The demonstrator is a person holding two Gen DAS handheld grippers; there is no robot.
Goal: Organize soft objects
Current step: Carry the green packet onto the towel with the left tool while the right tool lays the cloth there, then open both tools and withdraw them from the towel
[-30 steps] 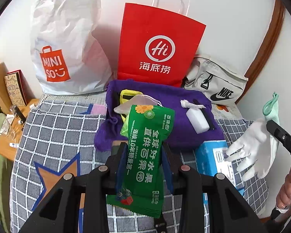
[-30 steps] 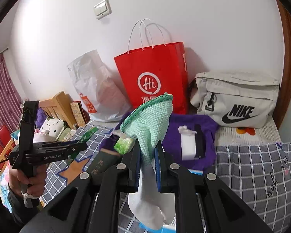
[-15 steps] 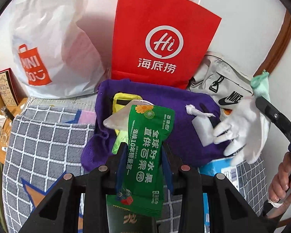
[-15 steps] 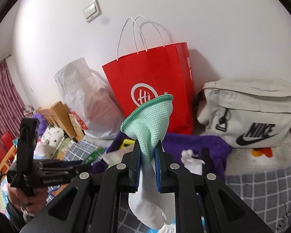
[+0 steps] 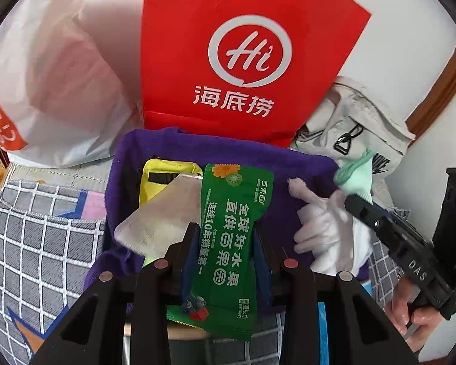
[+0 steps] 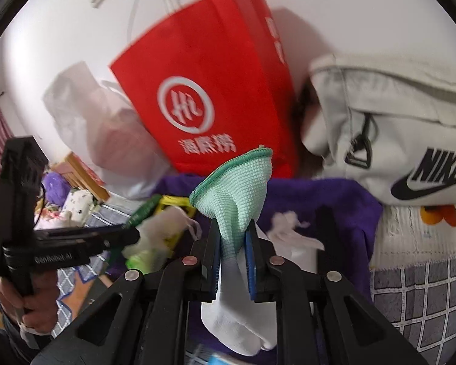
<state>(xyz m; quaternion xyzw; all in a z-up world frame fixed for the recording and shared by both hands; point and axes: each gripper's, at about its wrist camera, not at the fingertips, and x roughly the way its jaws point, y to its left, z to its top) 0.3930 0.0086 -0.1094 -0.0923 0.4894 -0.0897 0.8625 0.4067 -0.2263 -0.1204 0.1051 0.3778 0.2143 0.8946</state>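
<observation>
My left gripper [image 5: 225, 240] is shut on a green wet-wipes packet [image 5: 228, 240] and holds it just above the purple cloth [image 5: 197, 149], over a yellow pouch [image 5: 167, 173] and a clear flat packet [image 5: 158, 219]. My right gripper [image 6: 234, 243] is shut on the mint-green cuff of a white glove [image 6: 237, 200], which hangs over the right part of the purple cloth [image 6: 334, 194]. In the left wrist view the glove [image 5: 325, 228] dangles at the right. A white block [image 6: 298, 249] lies on the cloth under it.
A red paper bag [image 5: 243, 54] stands against the wall behind the cloth, with a white plastic bag [image 5: 45, 70] to its left and a beige Nike bag [image 6: 395, 121] to its right. A grey checked blanket [image 5: 39, 237] covers the bed.
Both grippers have moved forward and closer to the purple cloth and the red bag. The glove now hangs over the cloth's right side. Both grips are unchanged.
</observation>
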